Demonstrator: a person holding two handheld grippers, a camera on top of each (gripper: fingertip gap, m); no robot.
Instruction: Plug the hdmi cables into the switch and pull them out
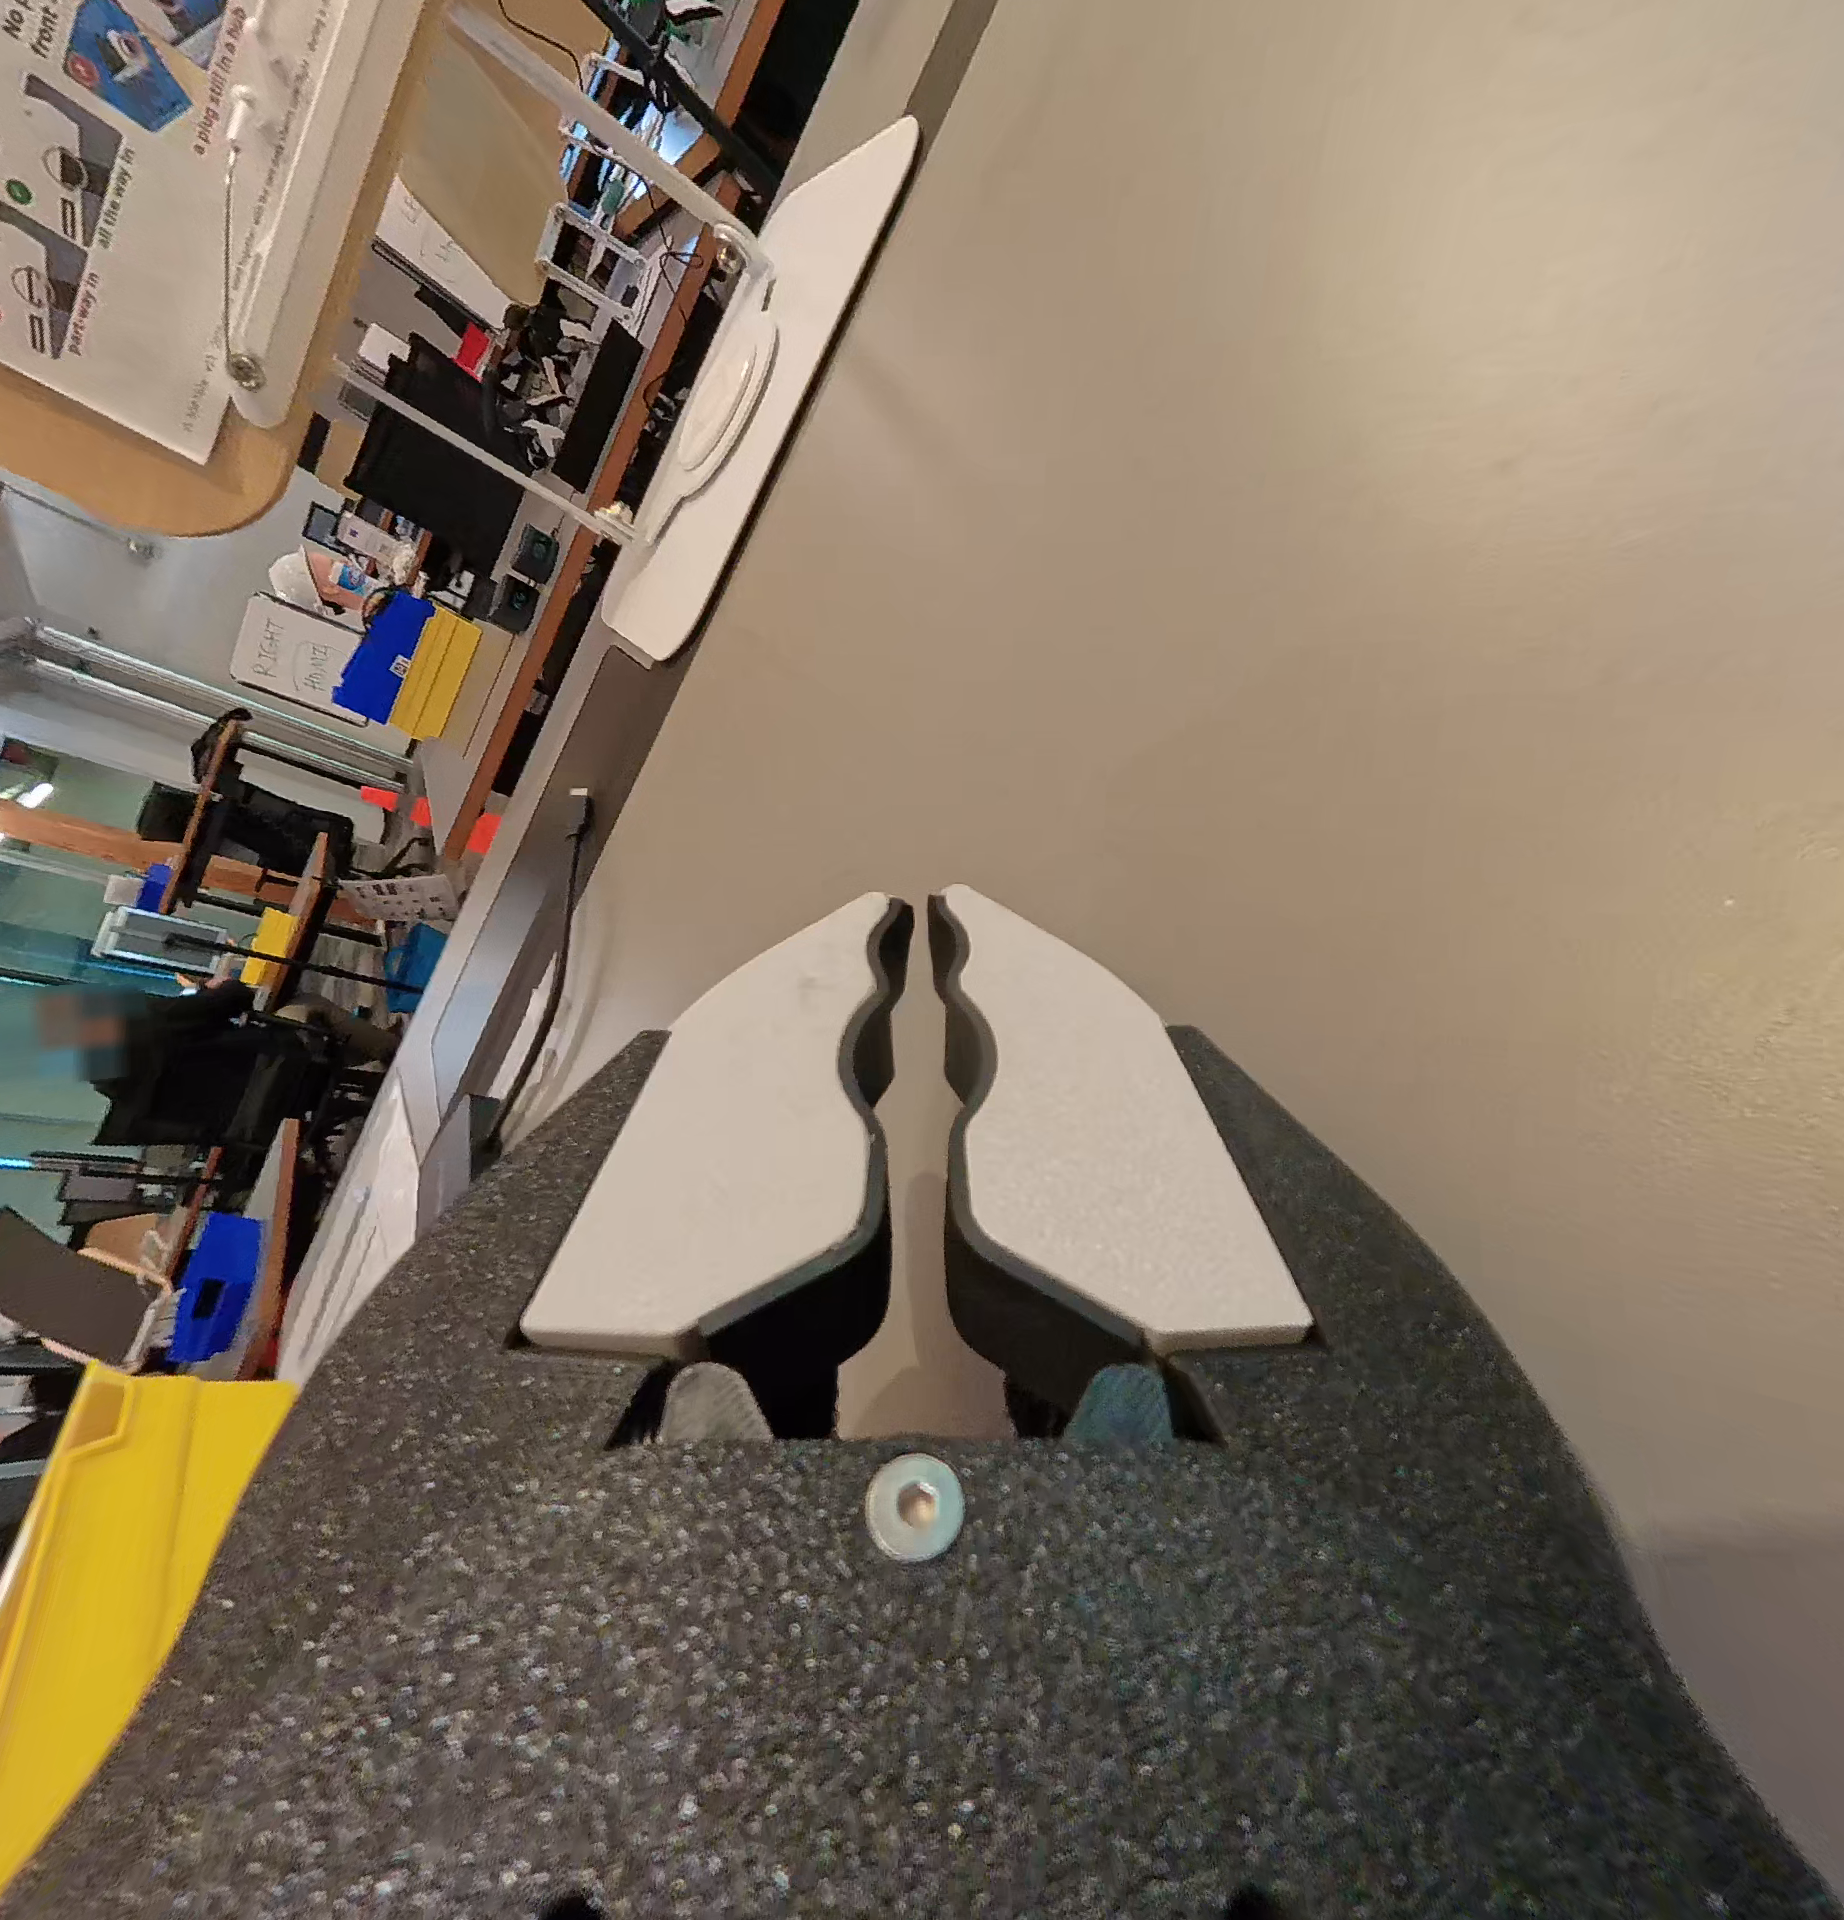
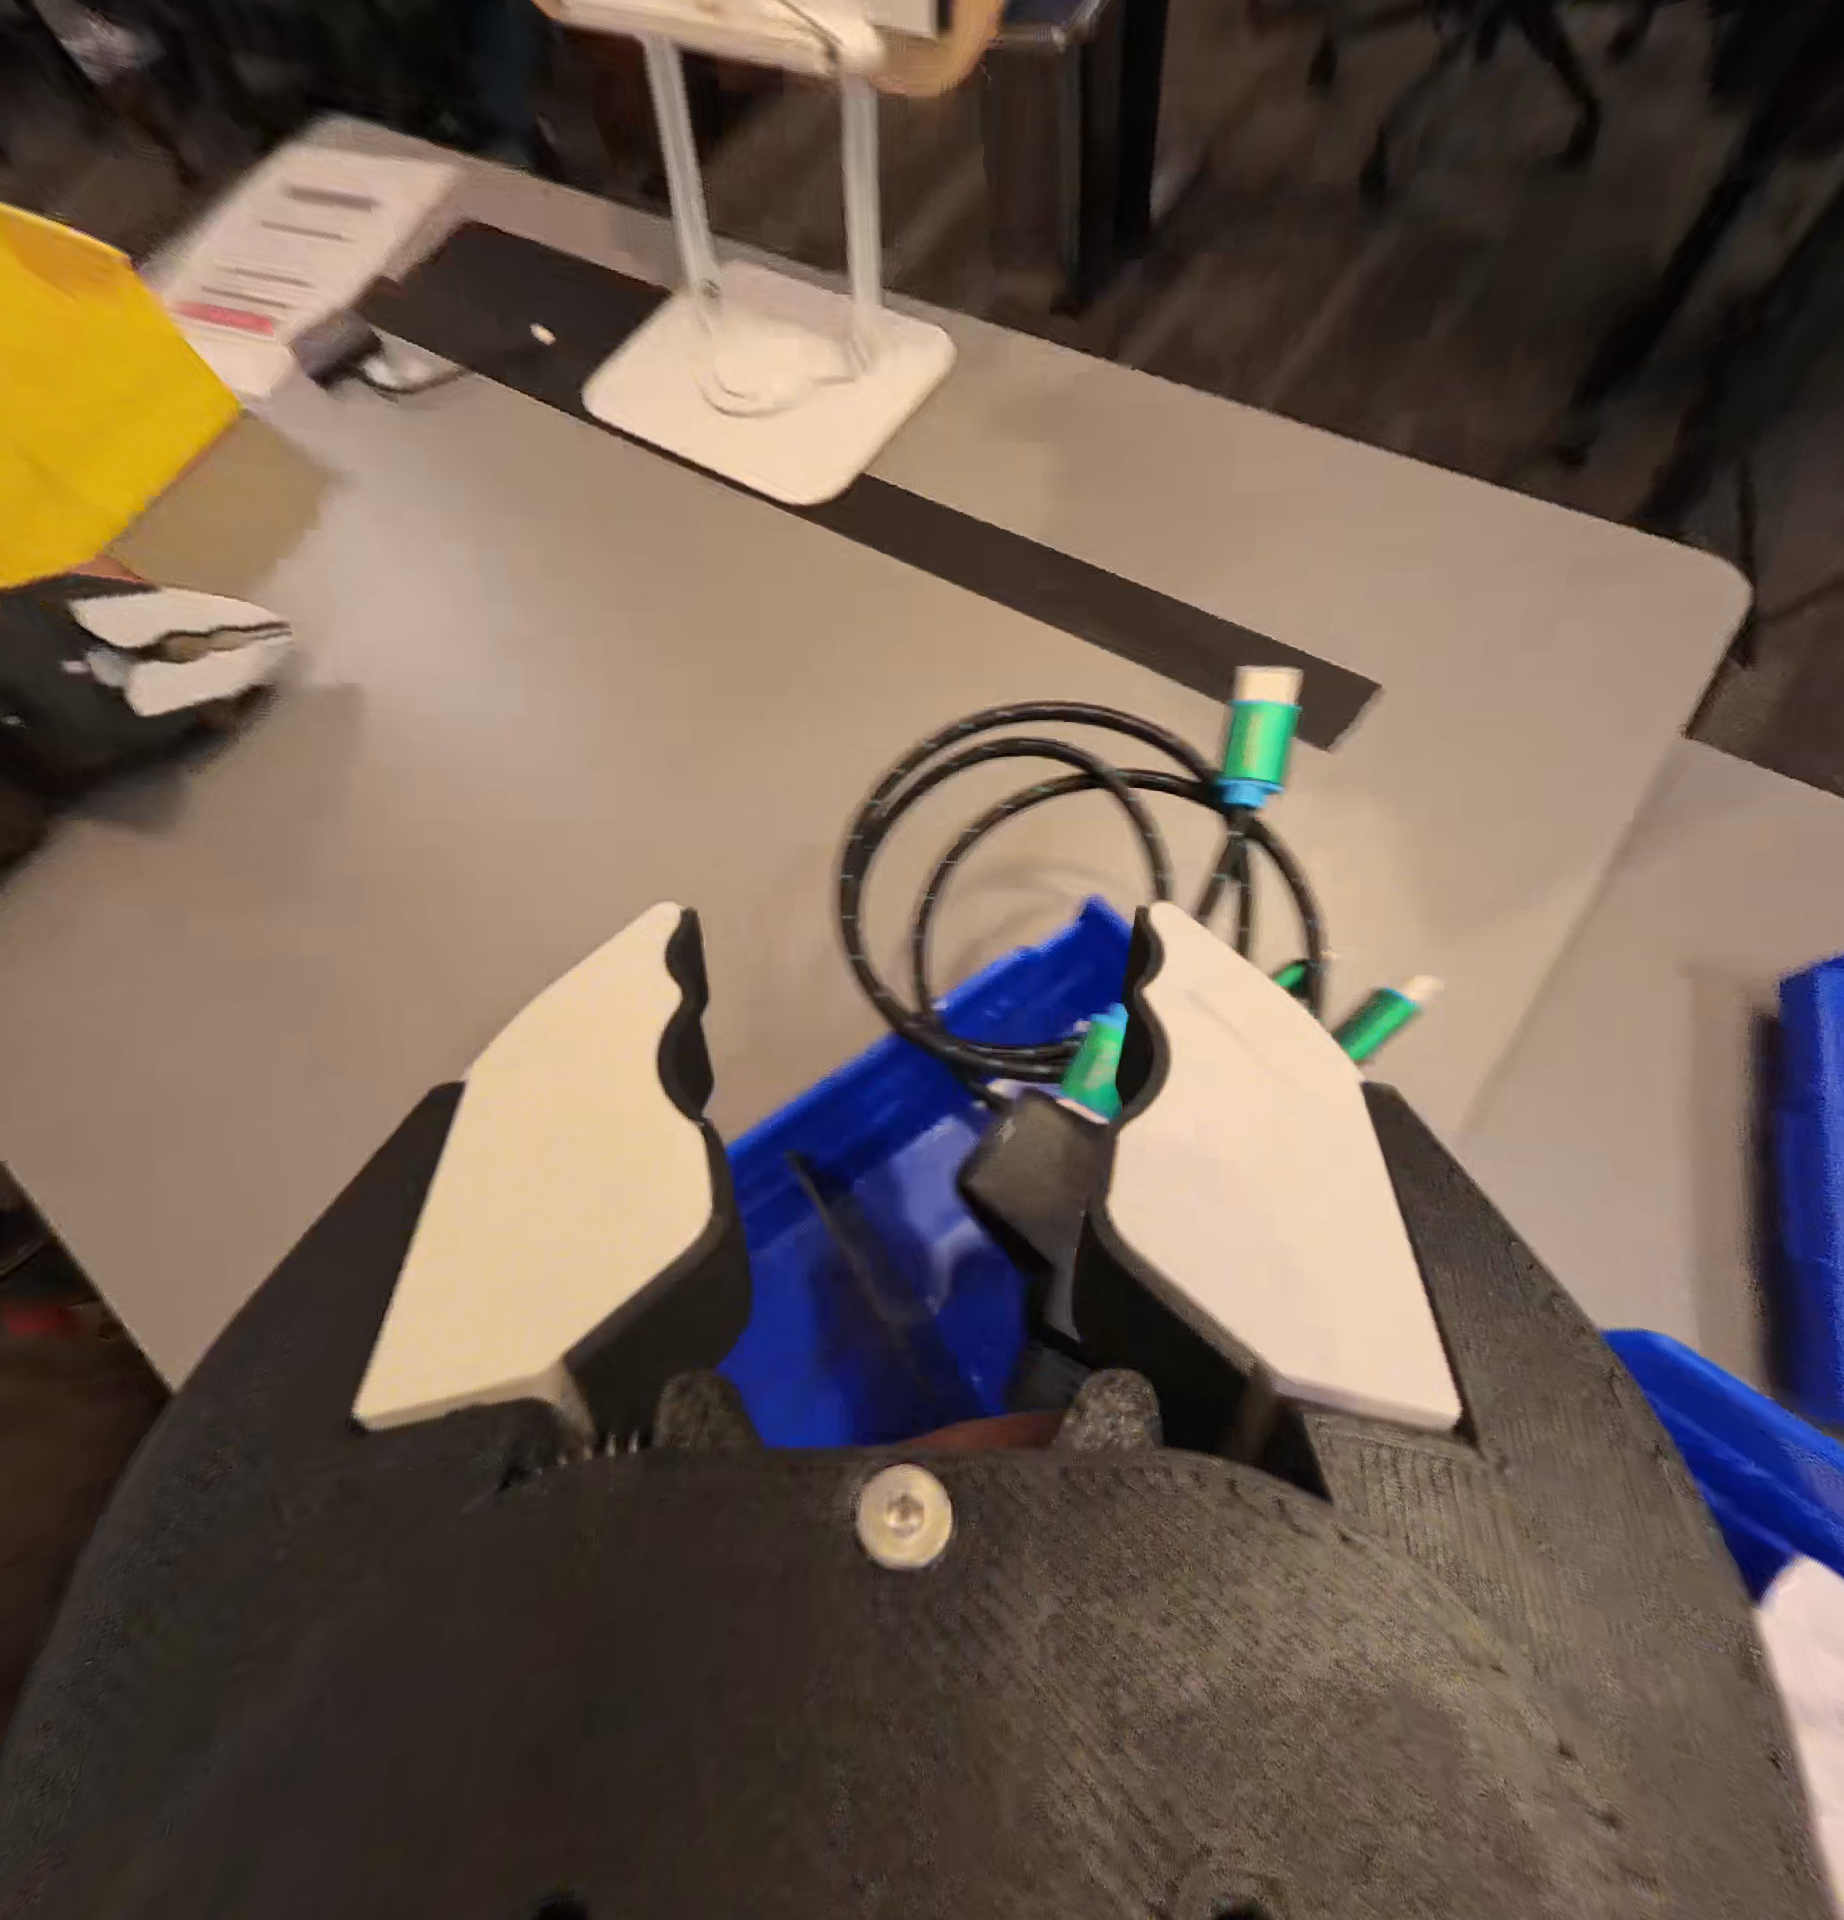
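Left gripper: fingers almost together, a thin slit between the tips, nothing in it. It is rolled on its side above a bare grey table, and nothing lies close to the tips. In the right wrist view it shows at the left edge, next to a yellow bin.

Right gripper: fingers wide apart, pressing on nothing. It hangs over a blue bin that holds a black adapter block and black cables with green plugs.

One black braided cable spills out of the bin in two loose loops onto the table. Its green plug lies beyond the bin; the long axis runs away from the camera and the silver tip points to the far edge, touching a black strip laid across the table. A second green plug, right of the right finger, points up and to the right.

A white stand base sits on the strip. A printed sheet lies at the far left, too blurred to read. A poster and a hand-lettered white card carry writing
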